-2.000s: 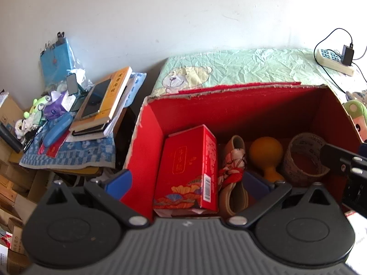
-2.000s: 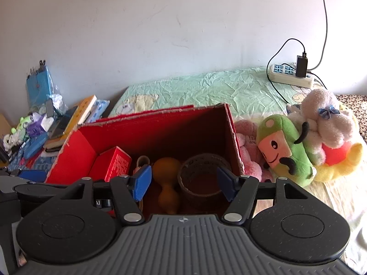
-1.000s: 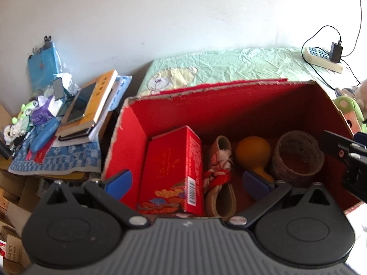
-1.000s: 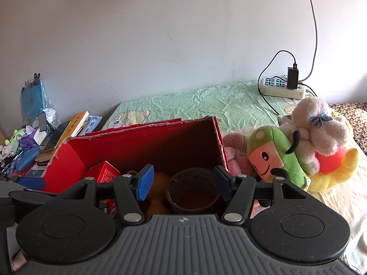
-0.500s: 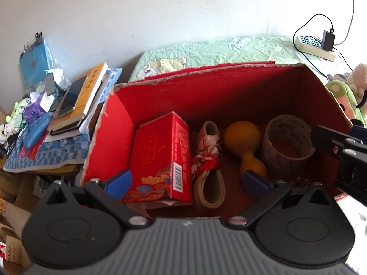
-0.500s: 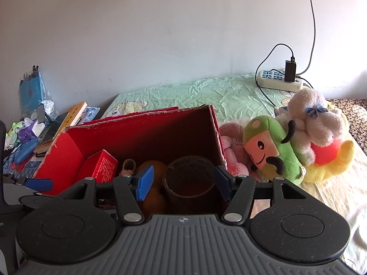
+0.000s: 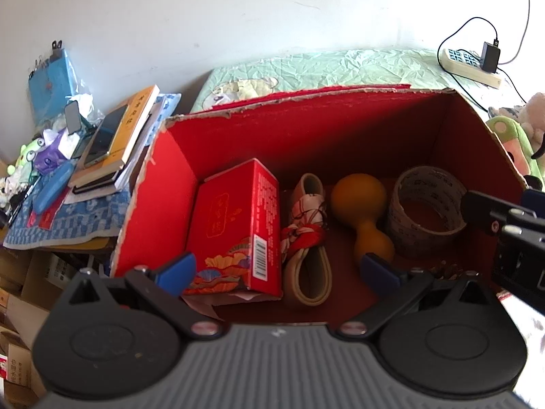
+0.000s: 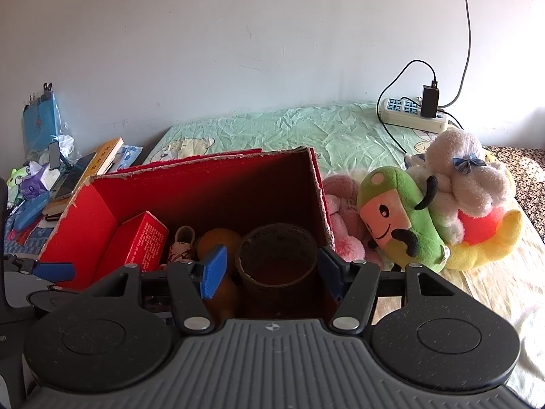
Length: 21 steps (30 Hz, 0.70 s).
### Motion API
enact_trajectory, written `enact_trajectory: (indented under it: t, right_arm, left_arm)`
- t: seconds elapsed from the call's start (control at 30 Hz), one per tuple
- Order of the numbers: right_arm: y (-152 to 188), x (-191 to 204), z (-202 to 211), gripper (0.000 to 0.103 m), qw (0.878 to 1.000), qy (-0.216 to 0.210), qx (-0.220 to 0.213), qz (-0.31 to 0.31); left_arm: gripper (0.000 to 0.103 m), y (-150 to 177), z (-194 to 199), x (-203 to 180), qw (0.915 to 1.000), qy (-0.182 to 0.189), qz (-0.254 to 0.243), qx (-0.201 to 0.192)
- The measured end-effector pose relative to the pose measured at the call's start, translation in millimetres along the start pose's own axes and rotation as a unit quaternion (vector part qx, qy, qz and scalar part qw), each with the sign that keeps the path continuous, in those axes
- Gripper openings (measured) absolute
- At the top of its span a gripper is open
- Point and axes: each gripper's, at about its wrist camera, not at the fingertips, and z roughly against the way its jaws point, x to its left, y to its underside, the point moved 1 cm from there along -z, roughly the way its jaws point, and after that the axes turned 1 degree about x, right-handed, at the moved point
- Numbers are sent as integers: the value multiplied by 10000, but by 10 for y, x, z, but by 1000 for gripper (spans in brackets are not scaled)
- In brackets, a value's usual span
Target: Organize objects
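An open red cardboard box (image 7: 306, 129) stands on the bed. Inside lie a red carton (image 7: 235, 228), a rolled strap with a red-white cloth (image 7: 308, 238), an orange gourd (image 7: 364, 211) and a tape roll (image 7: 425, 211). My left gripper (image 7: 277, 269) is open and empty, hovering over the box's near side. My right gripper (image 8: 272, 269) is open and empty, its fingers on either side of the tape roll (image 8: 276, 259) near the box's right wall (image 8: 320, 197); contact cannot be told. It also shows at the left wrist view's right edge (image 7: 504, 225).
Plush toys (image 8: 425, 204) lie on the bed right of the box. A power strip (image 8: 412, 112) with a charger lies near the wall. A side table with books and a phone (image 7: 109, 136) stands left of the box.
Both grippers have moved in over the box and lower. The right gripper's fingers now flank the tape roll. Both stay open.
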Motion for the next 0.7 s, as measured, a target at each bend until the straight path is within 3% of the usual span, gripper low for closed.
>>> enact_trajectory:
  t: [0.7]
  right_arm:
    - [-90,17,-172,65,9991,-144,398,21]
  left_arm:
    - [103,-81,-89,44,9997,129,147,147]
